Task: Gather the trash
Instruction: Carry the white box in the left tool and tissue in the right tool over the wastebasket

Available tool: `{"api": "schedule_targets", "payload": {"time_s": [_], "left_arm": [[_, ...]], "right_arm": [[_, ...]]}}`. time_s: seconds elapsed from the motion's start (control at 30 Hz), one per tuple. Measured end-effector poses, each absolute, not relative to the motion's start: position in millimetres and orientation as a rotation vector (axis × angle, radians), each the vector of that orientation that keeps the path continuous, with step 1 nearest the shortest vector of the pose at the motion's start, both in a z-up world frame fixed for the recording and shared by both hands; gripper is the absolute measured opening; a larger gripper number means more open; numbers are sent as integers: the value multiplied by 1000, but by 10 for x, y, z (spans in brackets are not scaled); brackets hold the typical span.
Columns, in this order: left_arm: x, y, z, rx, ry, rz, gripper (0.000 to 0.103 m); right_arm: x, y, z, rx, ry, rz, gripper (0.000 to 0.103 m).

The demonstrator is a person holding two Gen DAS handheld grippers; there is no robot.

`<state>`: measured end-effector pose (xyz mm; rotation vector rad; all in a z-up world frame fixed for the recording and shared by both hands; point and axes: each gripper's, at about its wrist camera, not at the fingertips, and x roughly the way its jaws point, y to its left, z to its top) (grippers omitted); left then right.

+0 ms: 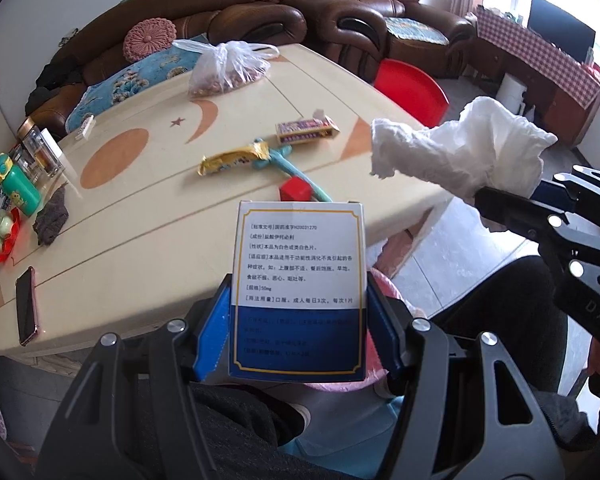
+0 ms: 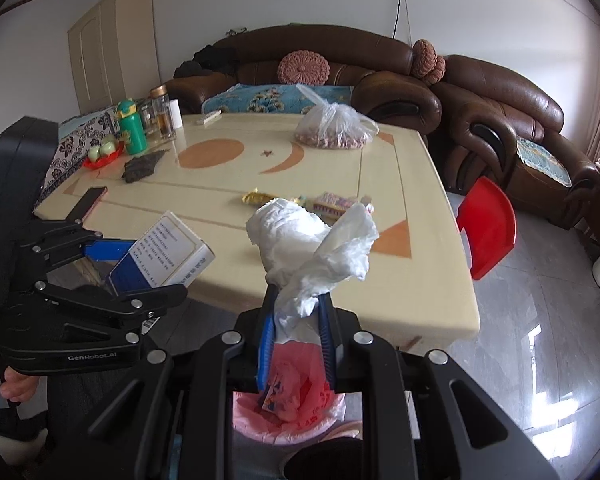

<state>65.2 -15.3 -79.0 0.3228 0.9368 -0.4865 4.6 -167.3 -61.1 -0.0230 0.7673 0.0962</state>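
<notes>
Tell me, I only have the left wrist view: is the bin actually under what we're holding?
Observer: Yes. The right wrist view shows a pink-lined trash bin directly below the right hand-held gripper, already holding pink and red scraps.
Operator: Is the tissue gripped firmly?
Observer: The crumpled tissue is pinched at its lower end between the blue pads; most of it billows above them.
Operator: And my box?
Observer: The medicine box in the left hand-held gripper sits left of the bin, over the table's near edge rather than over the liner.
Operator: Anything left on the table?
Observer: A gold wrapper and a small printed box lie beyond the tissue.
</notes>
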Motion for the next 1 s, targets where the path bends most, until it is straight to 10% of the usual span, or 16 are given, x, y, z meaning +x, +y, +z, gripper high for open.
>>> {"api": "schedule_targets", "payload": {"time_s": [1.0], "left_arm": [[723, -314, -1942, 378, 1153, -564, 61]], "right_arm": [[215, -1634, -1908, 25, 1072, 137, 20]]}}
